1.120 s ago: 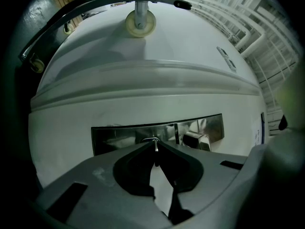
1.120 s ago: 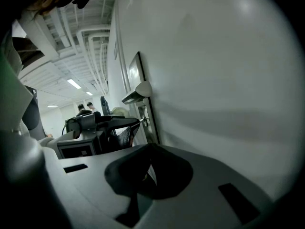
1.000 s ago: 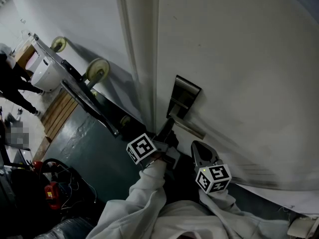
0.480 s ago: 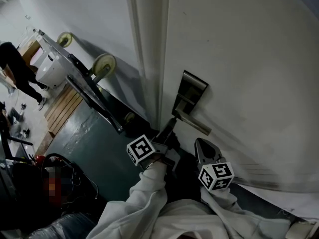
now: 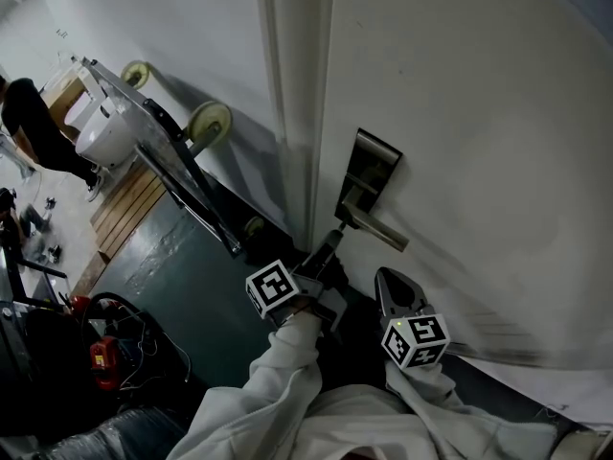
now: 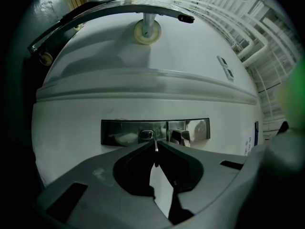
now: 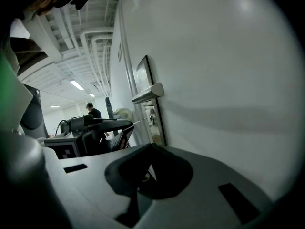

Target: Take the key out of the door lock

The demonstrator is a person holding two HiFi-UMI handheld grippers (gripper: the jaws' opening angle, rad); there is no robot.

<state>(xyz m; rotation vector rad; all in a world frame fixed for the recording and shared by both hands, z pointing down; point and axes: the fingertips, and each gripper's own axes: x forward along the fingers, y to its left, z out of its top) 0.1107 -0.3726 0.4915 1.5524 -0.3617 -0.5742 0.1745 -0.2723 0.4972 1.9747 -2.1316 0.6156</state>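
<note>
A white door (image 5: 479, 113) carries a steel lock plate (image 5: 372, 166) with a lever handle (image 5: 375, 228). My left gripper (image 5: 332, 241) points at the plate just below the handle. In the left gripper view the left gripper (image 6: 155, 144) is shut on the thin key (image 6: 155, 151), seen edge-on, whose tip is at the keyhole (image 6: 147, 135). I cannot tell whether the blade is still inside. The right gripper view shows the key (image 7: 133, 124) as a thin line reaching from the left gripper (image 7: 95, 128) toward the lock. My right gripper (image 5: 386, 281) hangs lower right of the handle, jaws (image 7: 151, 147) shut and empty.
A wheeled cart (image 5: 172, 171) leans on the wall left of the door frame (image 5: 297, 94). A wooden pallet (image 5: 124, 209) lies on the floor beside it. Cables and a red item (image 5: 101, 362) lie at lower left. A person (image 5: 38, 123) stands far left.
The left gripper has drawn slightly back from the lock plate, key still pinched. The right gripper stays put. The person in the background has walked on.
</note>
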